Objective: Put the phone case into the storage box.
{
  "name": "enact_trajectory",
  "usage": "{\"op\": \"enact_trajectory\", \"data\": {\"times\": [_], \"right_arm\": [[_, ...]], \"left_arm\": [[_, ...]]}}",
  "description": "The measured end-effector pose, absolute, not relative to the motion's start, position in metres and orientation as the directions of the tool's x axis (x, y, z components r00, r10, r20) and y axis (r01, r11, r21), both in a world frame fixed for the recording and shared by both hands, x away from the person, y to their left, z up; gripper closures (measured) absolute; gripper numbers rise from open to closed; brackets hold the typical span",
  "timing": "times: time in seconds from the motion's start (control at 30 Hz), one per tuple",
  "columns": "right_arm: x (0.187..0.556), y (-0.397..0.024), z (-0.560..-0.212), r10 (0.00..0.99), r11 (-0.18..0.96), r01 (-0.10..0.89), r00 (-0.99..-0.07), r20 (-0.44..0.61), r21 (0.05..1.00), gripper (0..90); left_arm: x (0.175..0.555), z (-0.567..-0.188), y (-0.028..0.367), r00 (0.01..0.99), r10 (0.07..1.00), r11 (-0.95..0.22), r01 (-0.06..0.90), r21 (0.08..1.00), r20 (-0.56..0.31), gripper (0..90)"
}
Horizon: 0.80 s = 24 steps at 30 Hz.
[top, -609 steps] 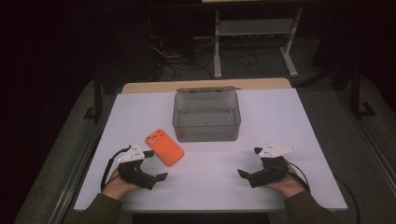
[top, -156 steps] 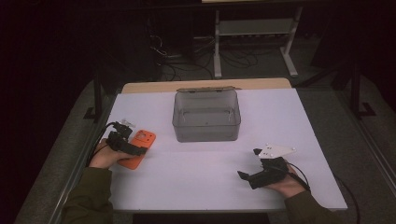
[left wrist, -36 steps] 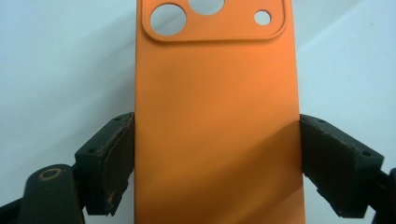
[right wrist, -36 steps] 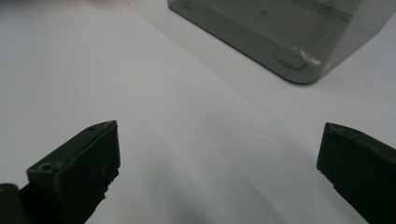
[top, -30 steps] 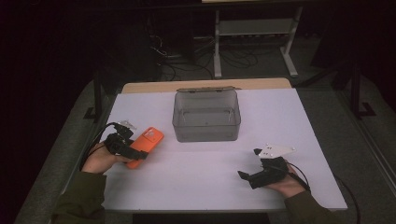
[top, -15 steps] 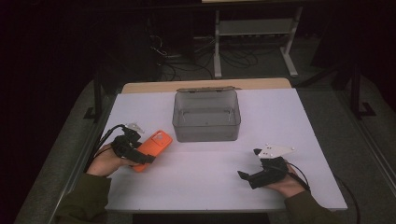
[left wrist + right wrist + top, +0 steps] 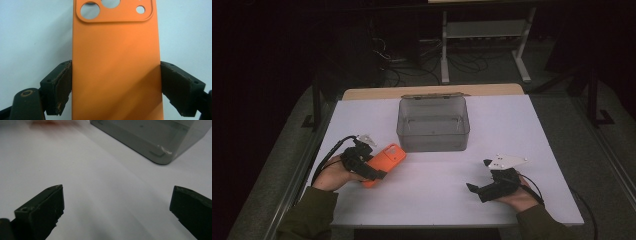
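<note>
— So, what has the left gripper (image 7: 115,87) got?

— An orange phone case (image 7: 116,62), clamped across its width — one pad presses each long edge, seen from the gripper's own camera. The back of the case faces that camera, and the camera cut-outs sit at the far end, away from the jaws.

— And from above?

— In the high view the left gripper (image 7: 371,169) sits at the left side of the white table (image 7: 512,125), the orange phone case (image 7: 384,161) sticking out of it toward the middle. The case's free end points at the near left corner of the grey plastic box (image 7: 433,125), close to it but not touching.

— Is the case lifted?

— Can't tell; it looks tilted, with white table beneath it.

— The other hand?

— The right gripper (image 7: 479,187) rests at the near right of the table, jaws spread wide with nothing between them. In its own view the right gripper (image 7: 116,207) has bare white surface in the gap, and the grey plastic box (image 7: 150,137) lies beyond, well apart.

— The box itself?

— Translucent, open at the top, standing at the middle rear of the table.
</note>
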State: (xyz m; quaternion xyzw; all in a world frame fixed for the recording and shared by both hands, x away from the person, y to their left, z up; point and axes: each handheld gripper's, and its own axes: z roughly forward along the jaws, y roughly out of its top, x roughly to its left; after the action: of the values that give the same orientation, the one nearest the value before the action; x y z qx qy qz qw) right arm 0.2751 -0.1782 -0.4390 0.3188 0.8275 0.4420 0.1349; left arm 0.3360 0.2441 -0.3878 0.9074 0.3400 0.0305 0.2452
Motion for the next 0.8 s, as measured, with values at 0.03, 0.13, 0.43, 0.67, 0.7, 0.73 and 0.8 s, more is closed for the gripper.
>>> {"op": "enact_trajectory", "data": {"times": [0.03, 0.13, 0.43, 0.67, 0.7, 0.73, 0.8], "right_arm": [[0.275, -0.178, -0.439, 0.647, 0.406, 0.408, -0.760, 0.059, 0.818, 0.0], [0.275, -0.178, -0.439, 0.646, 0.407, 0.408, -0.761, 0.058, 0.817, 0.0], [0.275, -0.178, -0.439, 0.646, 0.405, 0.409, -0.761, 0.060, 0.818, 0.0], [0.275, -0.178, -0.439, 0.644, 0.405, 0.406, -0.763, 0.060, 0.819, 0.0], [0.275, -0.178, -0.439, 0.644, 0.406, 0.407, -0.763, 0.060, 0.819, 0.0], [0.275, -0.178, -0.439, 0.643, 0.405, 0.407, -0.763, 0.061, 0.819, 0.0], [0.275, -0.178, -0.439, 0.643, 0.405, 0.406, -0.763, 0.060, 0.819, 0.0]], "left_arm": [[0.336, -0.388, 0.243, 0.772, 0.626, -0.655, 0.597, 0.463, -0.110, 16.1], [0.334, -0.388, 0.237, 0.782, 0.613, -0.664, 0.586, 0.464, -0.110, 16.1], [0.331, -0.389, 0.218, 0.811, 0.573, -0.692, 0.556, 0.461, -0.117, 16.1], [0.330, -0.389, 0.201, 0.836, 0.535, -0.716, 0.525, 0.459, -0.121, 16.1], [0.330, -0.390, 0.198, 0.840, 0.528, -0.720, 0.519, 0.461, -0.121, 16.1], [0.330, -0.390, 0.196, 0.843, 0.525, -0.723, 0.516, 0.460, -0.121, 16.1], [0.331, -0.390, 0.190, 0.849, 0.515, -0.728, 0.507, 0.460, -0.120, 16.1]]}}
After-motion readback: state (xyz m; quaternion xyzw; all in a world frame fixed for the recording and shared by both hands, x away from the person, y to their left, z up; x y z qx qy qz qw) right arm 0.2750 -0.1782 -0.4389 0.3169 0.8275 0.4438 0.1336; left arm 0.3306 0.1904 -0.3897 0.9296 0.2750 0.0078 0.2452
